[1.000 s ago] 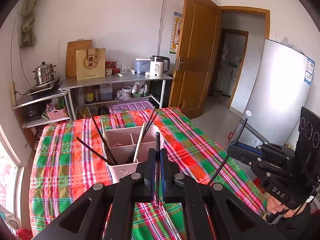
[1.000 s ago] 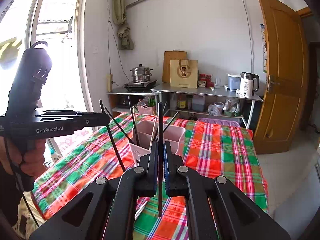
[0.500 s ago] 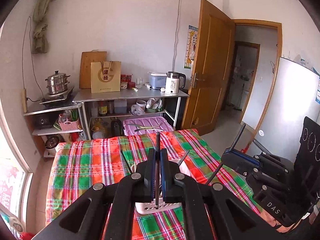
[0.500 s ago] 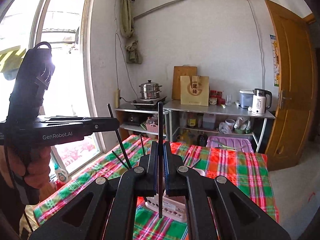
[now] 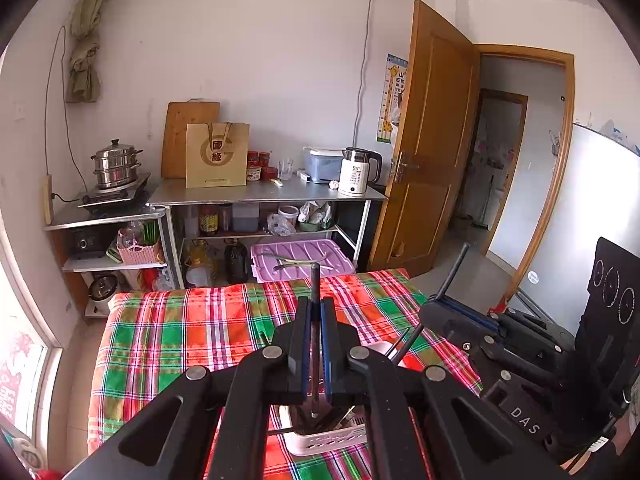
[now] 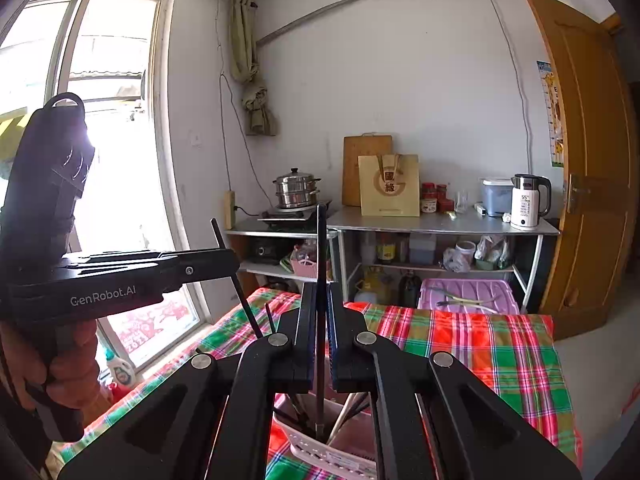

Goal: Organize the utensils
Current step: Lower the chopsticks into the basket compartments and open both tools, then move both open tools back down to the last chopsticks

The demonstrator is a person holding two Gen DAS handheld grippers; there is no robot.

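My left gripper (image 5: 315, 312) is shut on a dark chopstick (image 5: 315, 280), held upright above a white slotted utensil holder (image 5: 324, 438) on the plaid table (image 5: 180, 340). My right gripper (image 6: 320, 300) is shut on another dark chopstick (image 6: 321, 240), its lower end over the same holder (image 6: 332, 448). The holder has several chopsticks in it. The right gripper shows in the left wrist view (image 5: 452, 312), and the left gripper in the right wrist view (image 6: 224, 260) with its chopstick (image 6: 236, 280).
A metal shelf unit (image 5: 264, 196) stands behind the table with a steamer pot (image 5: 116, 164), paper bag (image 5: 218, 154) and kettle (image 5: 356, 172). A purple bin lid (image 5: 300, 258) lies beyond the table's far edge. A window (image 6: 100, 120) is left, a wooden door (image 5: 424, 160) right.
Both grippers have risen and tilted up with their chopsticks. The holder has dropped from mid-frame to the bottom of both views, mostly hidden behind the fingers.
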